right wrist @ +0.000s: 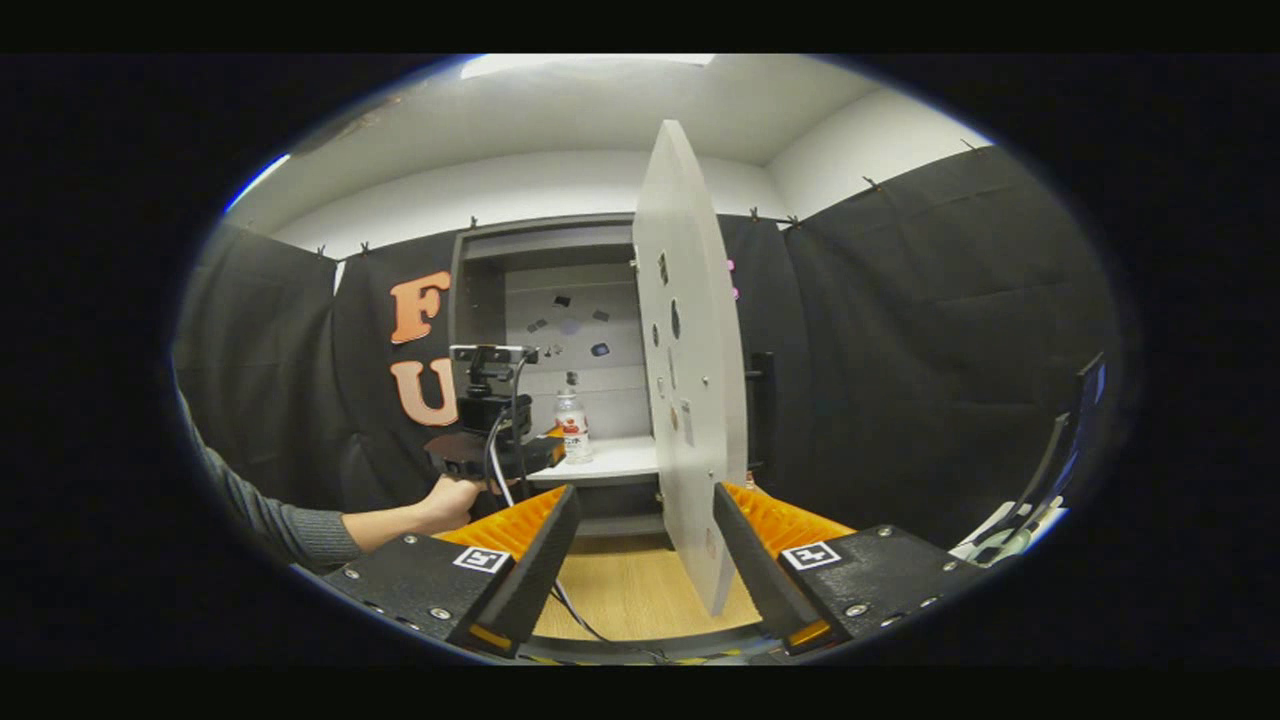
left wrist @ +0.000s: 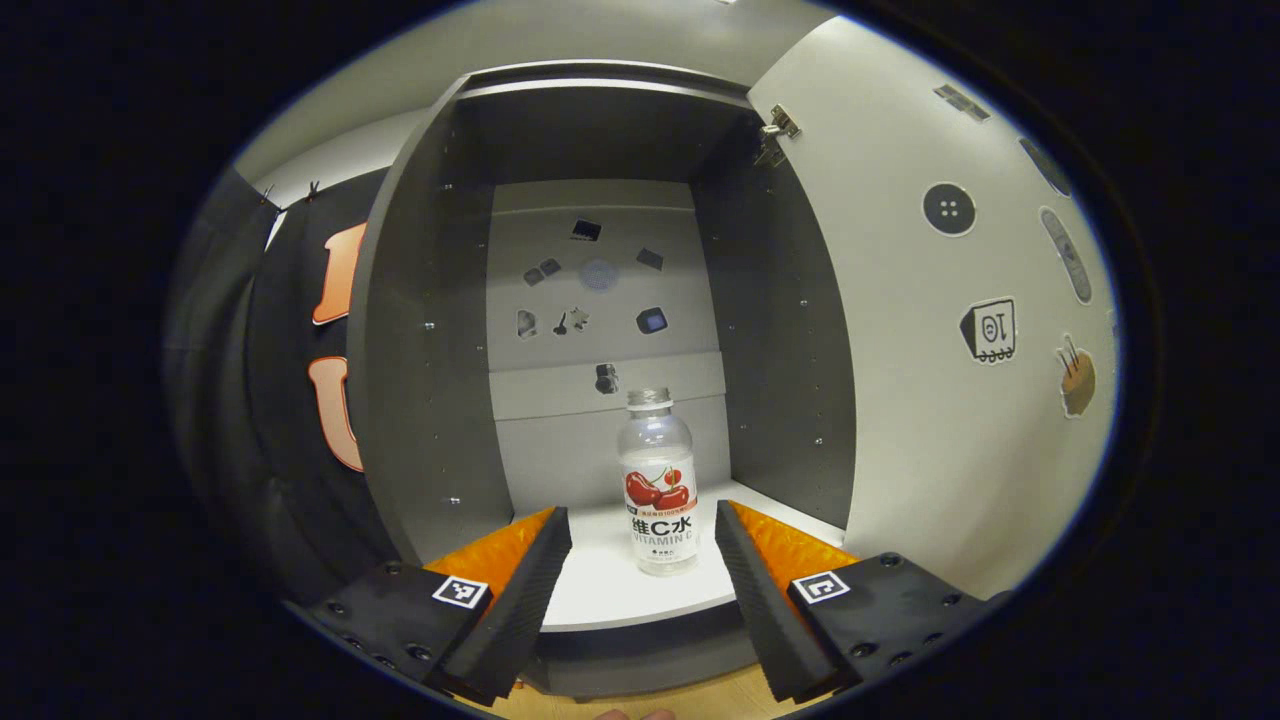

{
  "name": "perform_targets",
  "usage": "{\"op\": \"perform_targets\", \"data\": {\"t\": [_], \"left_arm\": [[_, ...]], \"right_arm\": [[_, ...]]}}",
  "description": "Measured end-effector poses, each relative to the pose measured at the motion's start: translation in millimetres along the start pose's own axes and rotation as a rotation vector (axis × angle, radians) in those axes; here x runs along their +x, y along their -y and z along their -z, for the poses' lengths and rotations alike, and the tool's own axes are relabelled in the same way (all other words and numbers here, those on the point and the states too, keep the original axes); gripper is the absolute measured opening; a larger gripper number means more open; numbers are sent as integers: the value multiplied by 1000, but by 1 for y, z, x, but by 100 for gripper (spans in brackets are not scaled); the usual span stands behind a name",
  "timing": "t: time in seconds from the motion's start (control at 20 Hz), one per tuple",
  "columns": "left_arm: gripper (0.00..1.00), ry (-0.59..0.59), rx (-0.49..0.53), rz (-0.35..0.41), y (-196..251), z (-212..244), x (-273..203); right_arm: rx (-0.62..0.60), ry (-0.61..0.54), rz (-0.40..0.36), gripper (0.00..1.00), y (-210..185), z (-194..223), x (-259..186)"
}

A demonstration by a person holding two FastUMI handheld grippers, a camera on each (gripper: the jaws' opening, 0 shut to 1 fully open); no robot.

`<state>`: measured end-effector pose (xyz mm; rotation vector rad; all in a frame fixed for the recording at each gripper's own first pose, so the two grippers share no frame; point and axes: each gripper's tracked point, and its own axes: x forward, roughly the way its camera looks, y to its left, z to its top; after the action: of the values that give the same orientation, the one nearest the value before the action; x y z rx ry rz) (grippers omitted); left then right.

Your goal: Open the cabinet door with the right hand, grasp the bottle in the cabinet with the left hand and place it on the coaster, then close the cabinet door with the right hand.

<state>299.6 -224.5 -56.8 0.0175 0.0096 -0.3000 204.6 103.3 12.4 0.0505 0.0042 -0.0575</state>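
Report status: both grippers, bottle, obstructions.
Left hand-held gripper open, facing bottle upright on cabinet shelf. Right hand-held gripper open, door edge between fingers. Bottle path unobstructed.

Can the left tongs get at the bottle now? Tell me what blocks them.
Probably yes. The cabinet door is swung wide, the left tongs are open, and the bottle stands upright between their fingers' line on the shelf with nothing in front.

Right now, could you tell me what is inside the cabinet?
A bottle stands upright on the cabinet shelf; stickers dot the back wall. Nothing else shows.
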Motion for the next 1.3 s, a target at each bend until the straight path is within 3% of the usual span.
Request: {"op": "perform_targets", "data": {"t": [0.05, 0.75, 0.9, 0.95, 1.0, 1.25, 1.3], "left_arm": [[95, -2, -11, 0, 2, 1, 6], [94, -4, -65, -34, 8, 14, 71], [95, 4, -56, -41, 8, 12, 85], [95, 6, -48, -45, 9, 12, 89], [95, 4, -42, -41, 11, 12, 94], [94, 11, -22, -41, 18, 13, 111], [95, 8, -18, -44, 18, 14, 113]], "right_arm": [[-5, -4, -3, 84, 0, 1, 2], [-20, -41, -28, 85, -2, 5, 1], [-23, -47, -44, 85, -5, 6, 1], [-25, -48, -46, 89, -5, 6, 1], [-26, -52, -48, 85, -4, 7, 1], [-22, -64, -64, 85, -6, 10, 2], [-22, -67, -63, 89, -5, 10, 2]]}}
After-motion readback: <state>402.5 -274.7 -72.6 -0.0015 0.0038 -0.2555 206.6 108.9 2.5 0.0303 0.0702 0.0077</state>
